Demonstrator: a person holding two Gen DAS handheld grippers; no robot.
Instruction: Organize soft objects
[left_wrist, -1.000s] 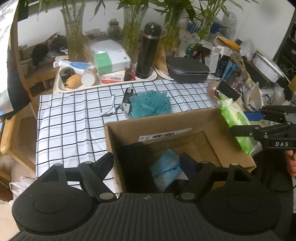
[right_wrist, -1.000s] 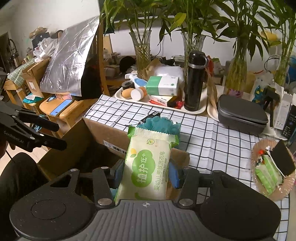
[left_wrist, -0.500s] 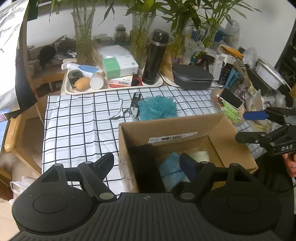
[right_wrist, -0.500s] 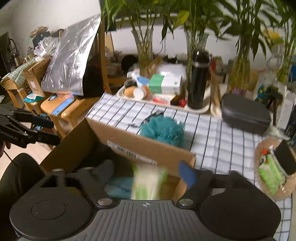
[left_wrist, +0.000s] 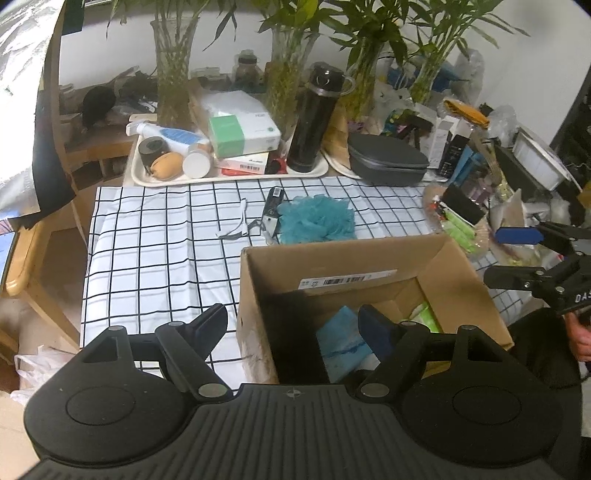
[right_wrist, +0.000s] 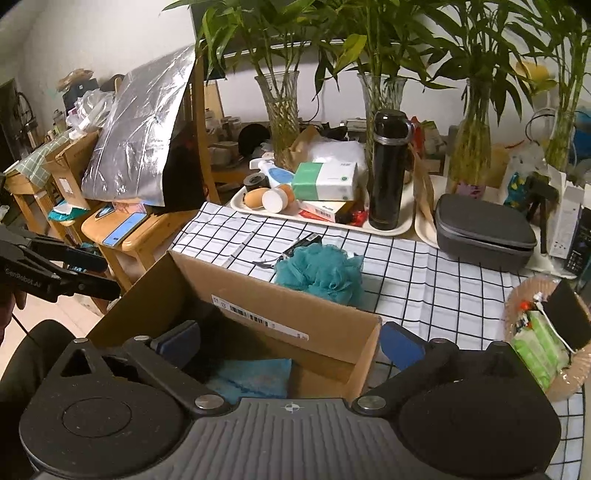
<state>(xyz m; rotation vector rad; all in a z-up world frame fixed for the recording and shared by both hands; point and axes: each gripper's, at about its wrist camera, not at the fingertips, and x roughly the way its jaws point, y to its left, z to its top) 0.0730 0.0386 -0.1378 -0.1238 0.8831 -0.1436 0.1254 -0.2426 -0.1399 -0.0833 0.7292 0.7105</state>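
Right wrist: left gripper (right_wrist: 99, 275) lettered "GenRobot.AI", jaws apart

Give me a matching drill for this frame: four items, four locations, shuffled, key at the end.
Items:
1. teal bath pouf
2. blue sponge
3. black flask
4. dark grey case

Places:
A. inside the cardboard box
B. upright on the cream tray
C. on the checked cloth, just behind the box
D. at the far edge of the cloth, right of the flask in the right wrist view

Pairs: 1-C, 2-A, 3-B, 4-D
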